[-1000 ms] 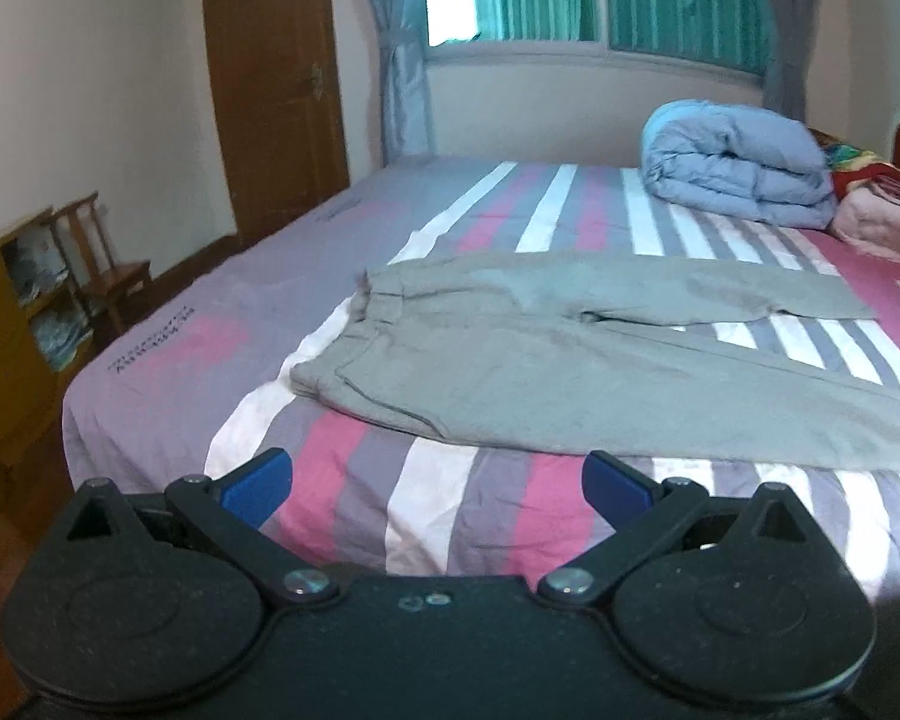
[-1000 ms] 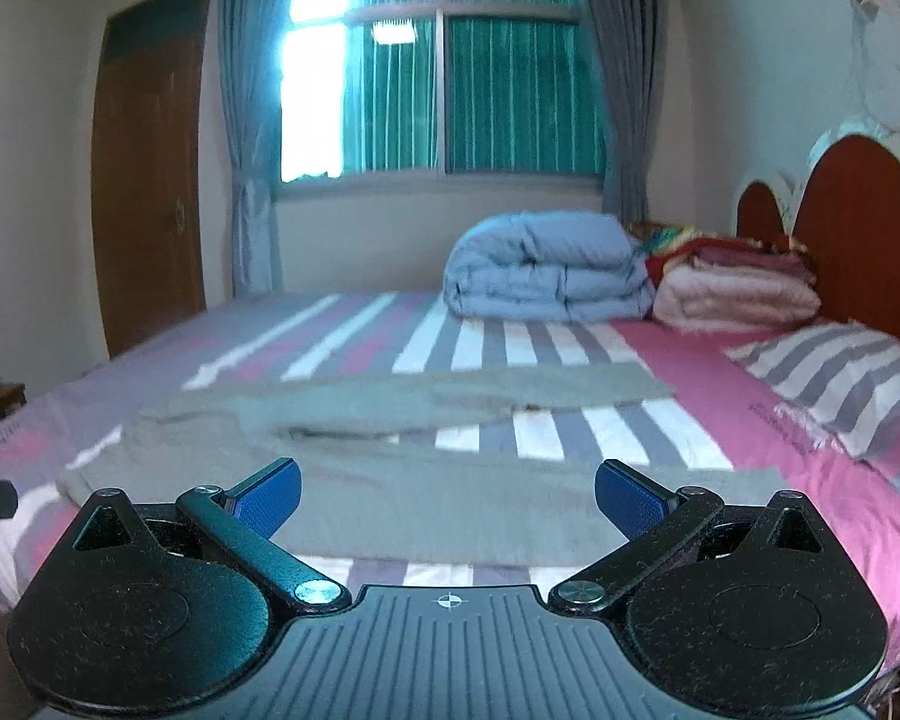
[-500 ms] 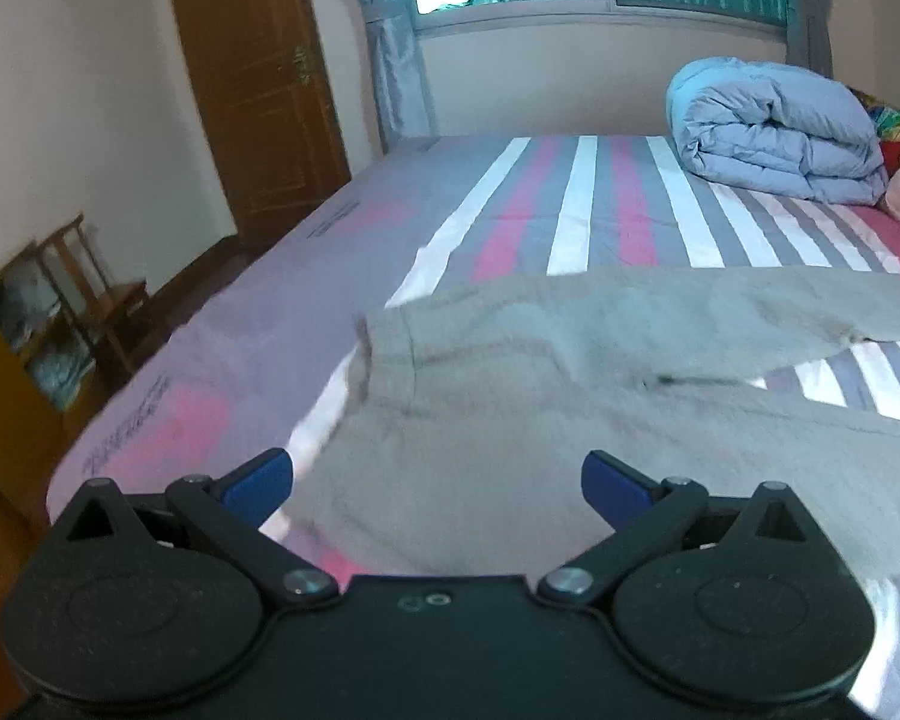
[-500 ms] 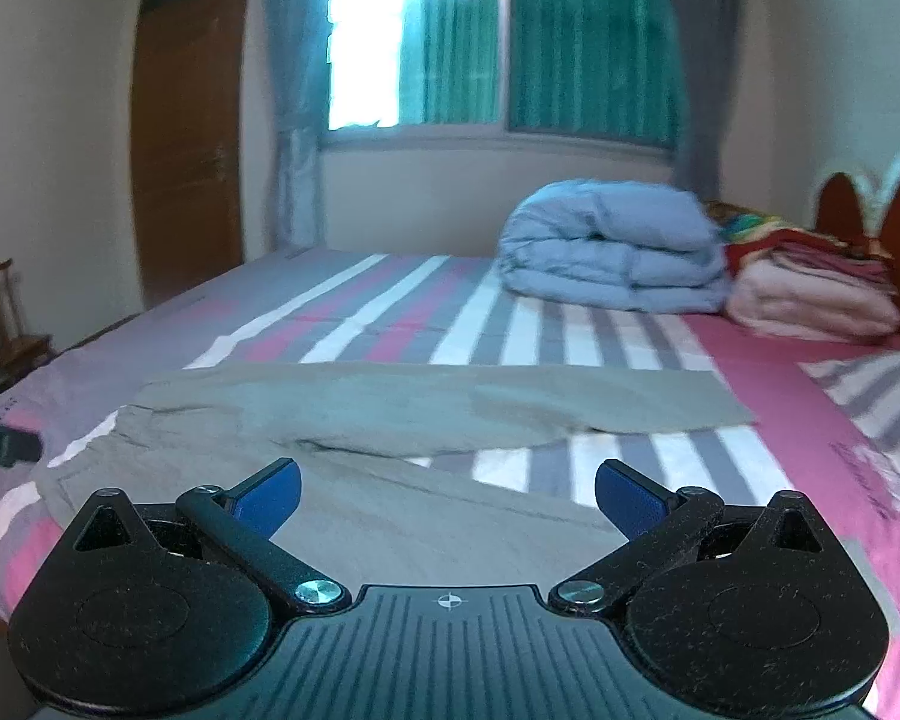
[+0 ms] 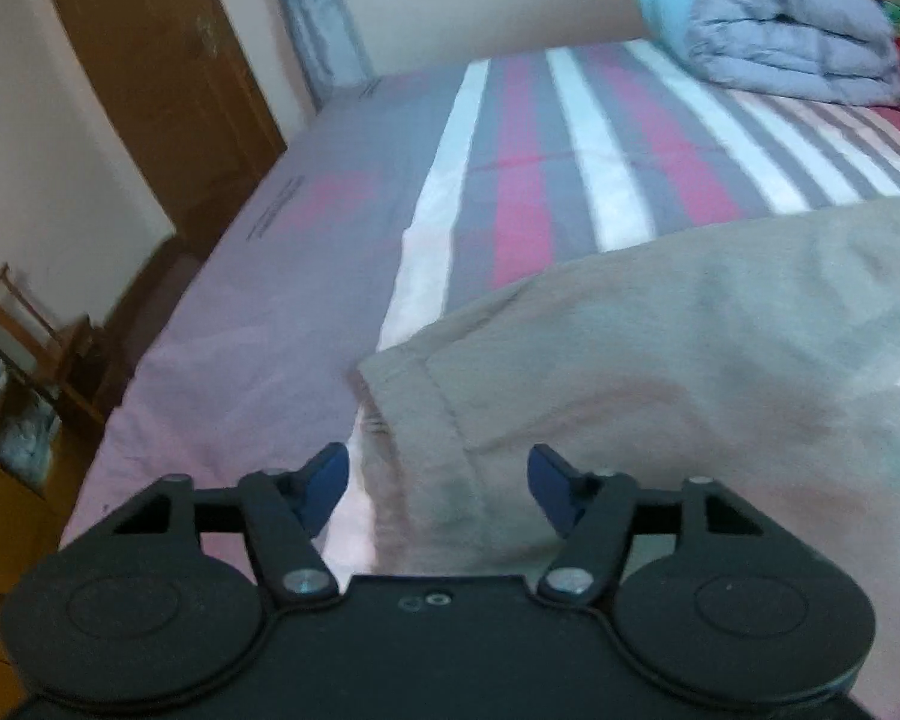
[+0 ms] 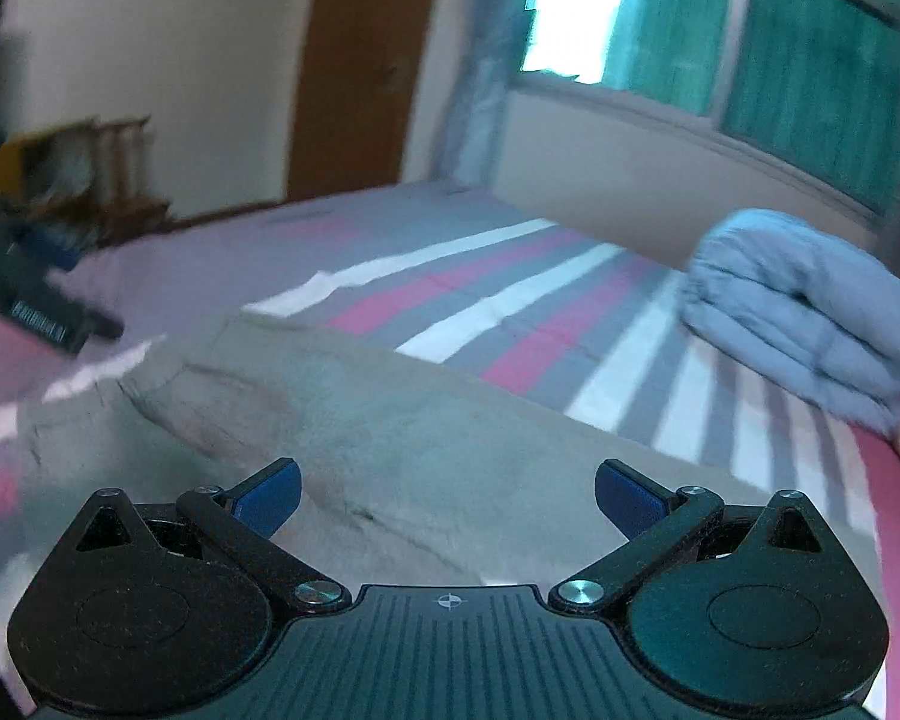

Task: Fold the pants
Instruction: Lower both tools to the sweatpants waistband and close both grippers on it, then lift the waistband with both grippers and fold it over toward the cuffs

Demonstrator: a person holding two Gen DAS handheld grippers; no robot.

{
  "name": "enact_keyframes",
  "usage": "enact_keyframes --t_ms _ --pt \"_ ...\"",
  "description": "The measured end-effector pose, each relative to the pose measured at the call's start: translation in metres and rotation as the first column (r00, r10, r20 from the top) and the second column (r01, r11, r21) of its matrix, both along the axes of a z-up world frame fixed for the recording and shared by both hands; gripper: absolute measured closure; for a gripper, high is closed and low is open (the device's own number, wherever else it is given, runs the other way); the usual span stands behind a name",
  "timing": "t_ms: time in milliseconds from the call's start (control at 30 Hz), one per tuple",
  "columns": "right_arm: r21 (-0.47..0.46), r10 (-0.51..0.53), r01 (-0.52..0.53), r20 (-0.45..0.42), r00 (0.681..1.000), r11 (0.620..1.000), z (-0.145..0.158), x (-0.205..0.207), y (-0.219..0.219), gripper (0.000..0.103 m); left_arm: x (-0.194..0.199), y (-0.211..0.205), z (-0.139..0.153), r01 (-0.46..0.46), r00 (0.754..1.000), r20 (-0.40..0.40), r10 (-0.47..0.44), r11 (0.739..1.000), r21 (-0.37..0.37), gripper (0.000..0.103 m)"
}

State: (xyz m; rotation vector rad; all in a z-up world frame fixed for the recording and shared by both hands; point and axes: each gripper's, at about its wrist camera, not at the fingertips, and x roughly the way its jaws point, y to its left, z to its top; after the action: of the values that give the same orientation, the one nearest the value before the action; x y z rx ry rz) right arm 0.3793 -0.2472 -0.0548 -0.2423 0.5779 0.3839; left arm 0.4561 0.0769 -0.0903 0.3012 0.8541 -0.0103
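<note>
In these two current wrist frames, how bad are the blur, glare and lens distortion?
Left wrist view: mild motion smear on the grey pants and striped bed sheet, door bowed by the fisheye, the left gripper sharp. Right wrist view: heavier smear, the window blown out to white glare, the folded blue quilt soft, the right gripper crisp.

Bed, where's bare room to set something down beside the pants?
Free: the plain lilac sheet left of the pants' waistband, toward the door side, and the striped stretch between the pants and folded blue quilt. Crowded: the quilt's corner.
</note>
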Motion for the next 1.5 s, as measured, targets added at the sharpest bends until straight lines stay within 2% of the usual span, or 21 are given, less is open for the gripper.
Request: enact_keyframes --t_ms 100,233,300,433,533,600,633,700,733,767,833,867,900,967,1100,1200,1267,1367,1500 --pt "-0.008 0.075 -0.075 -0.04 0.996 0.997 -0.018 0.048 0.012 0.0 0.038 0.023 -0.016 -0.013 1.0 -0.009 0.013 1.0 0.005 0.046" --pt "-0.051 0.169 -0.175 -0.106 0.98 0.983 -0.042 0.118 0.03 0.0 0.083 0.038 -0.035 0.033 0.998 -0.043 -0.035 0.998 -0.045 0.03" --pt "-0.049 0.209 -0.219 -0.151 0.966 0.975 -0.056 0.155 0.036 0.0 0.106 0.043 -0.048 0.042 0.997 -0.064 -0.044 0.999 -0.033 0.03" --pt "-0.057 0.232 -0.249 -0.212 0.949 0.967 -0.081 0.221 0.044 0.0 0.14 0.053 -0.075 0.055 0.993 -0.103 -0.055 0.998 -0.007 0.031" --pt "-0.05 0.236 -0.258 -0.264 0.935 0.965 -0.101 0.262 0.044 0.0 0.155 0.064 -0.095 0.059 0.986 -0.153 -0.068 0.996 -0.062 0.029" --pt "-0.037 0.227 -0.248 -0.296 0.928 0.968 -0.113 0.287 0.045 0.0 0.158 0.069 -0.104 0.065 0.984 -0.159 -0.081 0.993 -0.099 0.027" --pt "-0.025 0.231 -0.251 -0.312 0.922 0.968 -0.119 0.294 0.045 0.0 0.159 0.07 -0.106 0.066 0.983 -0.162 -0.085 0.99 -0.121 0.028" --pt "-0.047 0.23 -0.26 -0.338 0.913 0.965 -0.131 0.309 0.047 0.0 0.162 0.076 -0.109 0.06 0.979 -0.181 -0.096 0.979 -0.196 0.043" --pt "-0.071 0.227 -0.266 -0.345 0.911 0.961 -0.136 0.312 0.052 0.0 0.165 0.078 -0.109 0.06 0.977 -0.186 -0.106 0.97 -0.234 0.054" --pt "-0.089 0.229 -0.276 -0.357 0.906 0.957 -0.143 0.316 0.053 0.0 0.164 0.076 -0.107 0.06 0.978 -0.179 -0.103 0.971 -0.231 0.059" --pt "-0.078 0.235 -0.282 -0.371 0.898 0.956 -0.15 0.315 0.054 0.0 0.156 0.07 -0.102 0.08 0.979 -0.164 -0.118 0.971 -0.224 0.075" --pt "-0.053 0.247 -0.288 -0.379 0.892 0.956 -0.15 0.315 0.053 0.019 0.153 0.069 -0.099 0.077 0.982 -0.153 -0.111 0.974 -0.215 0.087" --pt "-0.016 0.272 -0.301 -0.388 0.88 0.953 -0.148 0.314 0.051 0.053 0.15 0.069 -0.095 0.075 0.984 -0.142 -0.106 0.975 -0.211 0.091" --pt "-0.028 0.266 -0.299 -0.384 0.884 0.954 -0.141 0.308 0.053 0.092 0.148 0.07 -0.085 0.07 0.988 -0.119 -0.097 0.975 -0.209 0.098" --pt "-0.093 0.254 -0.298 -0.325 0.911 0.95 -0.122 0.281 0.057 0.097 0.125 0.069 -0.055 0.076 0.994 -0.06 -0.09 0.976 -0.203 0.099" --pt "-0.088 0.246 -0.273 -0.233 0.941 0.958 -0.093 0.243 0.051 0.097 0.098 0.076 -0.024 0.092 0.995 -0.006 -0.096 0.972 -0.218 0.099" --pt "-0.06 0.25 -0.266 -0.198 0.948 0.962 -0.07 0.208 0.042 0.097 0.069 0.082 -0.004 0.11 0.994 0.022 -0.108 0.966 -0.235 0.099" --pt "-0.015 0.261 -0.268 -0.181 0.948 0.963 -0.046 0.147 0.024 0.097 0.017 0.085 0.014 0.148 0.989 0.037 -0.143 0.961 -0.233 0.099" --pt "0.027 0.261 -0.262 -0.211 0.942 0.965 -0.038 0.066 0.007 0.097 -0.045 0.082 0.012 0.165 0.986 0.0 -0.169 0.964 -0.209 0.099"
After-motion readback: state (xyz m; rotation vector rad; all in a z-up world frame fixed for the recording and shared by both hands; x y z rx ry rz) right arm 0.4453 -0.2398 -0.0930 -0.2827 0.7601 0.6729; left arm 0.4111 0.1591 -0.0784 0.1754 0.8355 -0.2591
